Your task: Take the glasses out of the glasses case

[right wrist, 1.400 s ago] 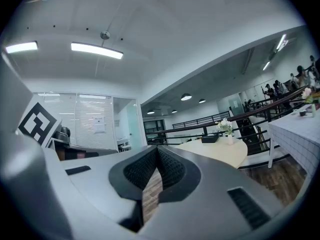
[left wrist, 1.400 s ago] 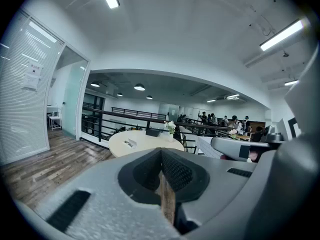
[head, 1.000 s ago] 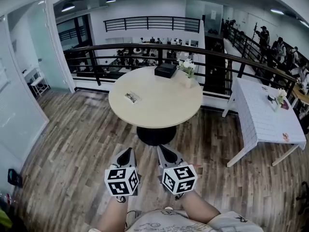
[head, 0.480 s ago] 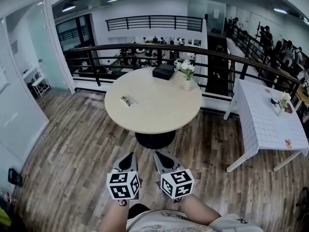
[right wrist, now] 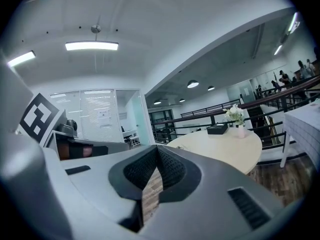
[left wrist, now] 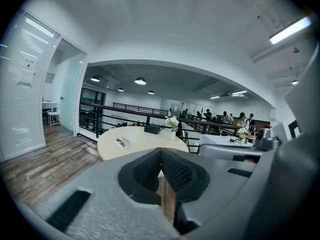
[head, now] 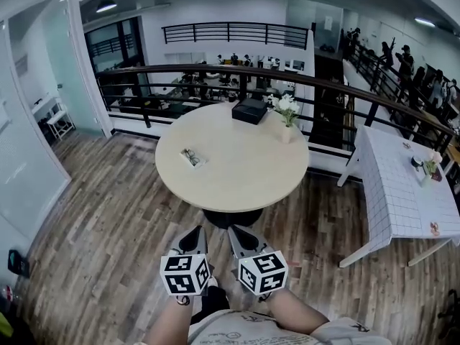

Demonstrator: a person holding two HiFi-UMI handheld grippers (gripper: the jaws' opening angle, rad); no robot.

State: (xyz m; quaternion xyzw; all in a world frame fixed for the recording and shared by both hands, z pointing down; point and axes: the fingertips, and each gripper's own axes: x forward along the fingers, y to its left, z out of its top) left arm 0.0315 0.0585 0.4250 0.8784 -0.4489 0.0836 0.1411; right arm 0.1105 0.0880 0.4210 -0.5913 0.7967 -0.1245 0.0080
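Closer now than a second ago, the round table [head: 244,171] fills more of the head view, as the person has walked up to it; it lies ahead of both sets of jaws, still well out of reach. Both grippers are held low by the body, side by side and pointing at the table; the left gripper [head: 193,231] has its jaws brought together at the tips with nothing between them, and the right gripper [head: 241,233] is the same, only floor showing in the slit below. The glasses case [head: 191,157] sits on the table's near-left part, ahead of the left jaws and a little to their left; it is too small to tell whether it is open. I'd say this is still the approach; next, step nearer, spread the jaws, and steady the case with one gripper while the other works on it.
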